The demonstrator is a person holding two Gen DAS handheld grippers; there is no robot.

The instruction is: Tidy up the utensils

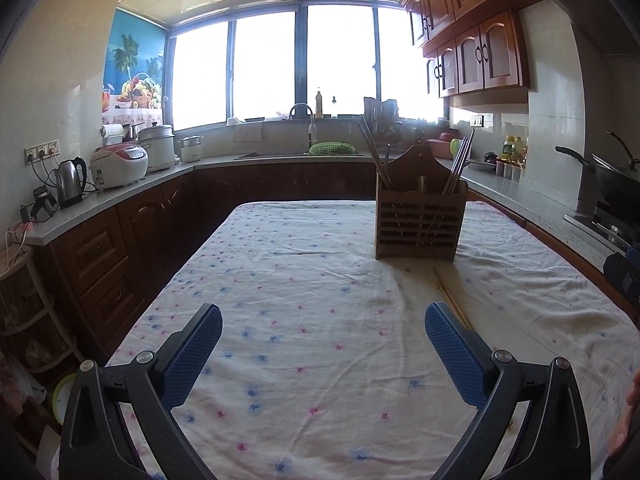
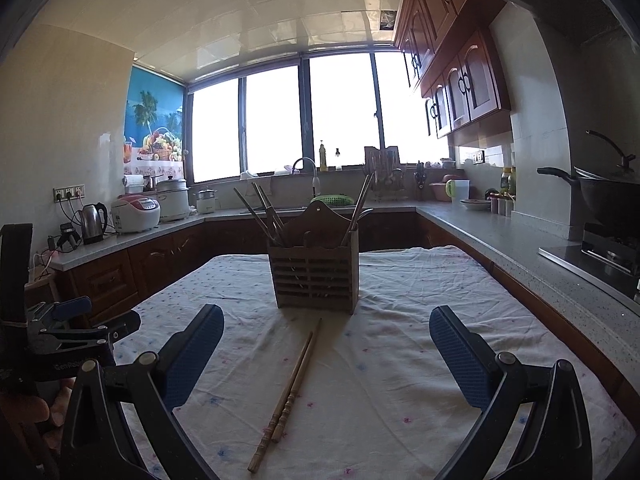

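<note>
The left gripper [image 1: 323, 326] is wide apart and holds nothing. The right gripper [image 2: 326, 330] is wide apart too, above two wooden chopsticks [image 2: 287, 394] lying side by side, touching, on the tablecloth [image 2: 400, 360], just in front of one wooden holder [image 2: 314, 276] with more sticks inside. The thin sticks could roll or slip apart when pinched, so only one gets picked up.

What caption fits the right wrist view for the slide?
Open right tongs above wooden chopsticks lying before the slatted utensil holder.
</note>
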